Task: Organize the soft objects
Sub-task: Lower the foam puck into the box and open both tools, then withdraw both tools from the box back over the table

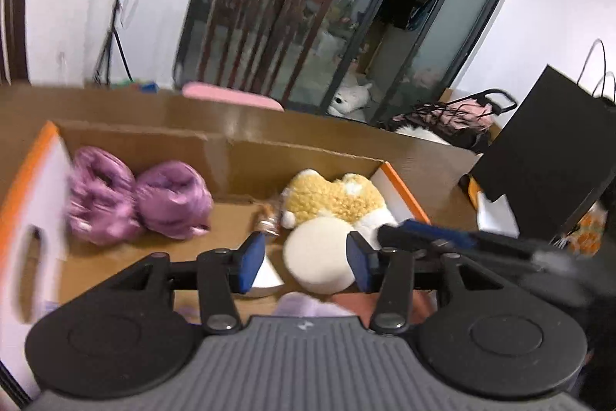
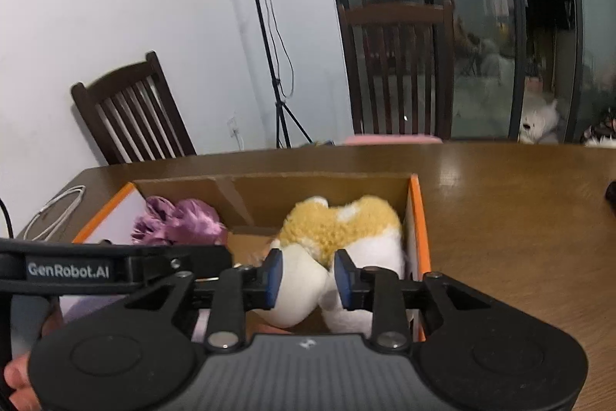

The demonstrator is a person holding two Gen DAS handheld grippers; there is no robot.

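An open cardboard box (image 1: 292, 149) with orange-edged flaps stands on the brown table. Inside lie two purple fuzzy slippers (image 1: 134, 199), a yellow-and-white plush toy (image 1: 338, 199) and a cream round cushion (image 1: 319, 257). My left gripper (image 1: 306, 260) is open above the box, its pads either side of the cream cushion without clearly touching it. My right gripper (image 2: 308, 278) is open over the box's right end, its blue pads (image 2: 274, 276) flanking the cream cushion (image 2: 296, 291) and the plush's white underside (image 2: 369, 253). The slippers (image 2: 181, 222) show at left.
A black paper bag (image 1: 546, 153) stands at the table's right. A white cable (image 2: 54, 210) lies on the table's left. Wooden chairs (image 2: 131, 110) and a light stand (image 2: 265, 37) stand behind the table (image 2: 500, 218). The other gripper's arm (image 2: 96, 270) crosses the left.
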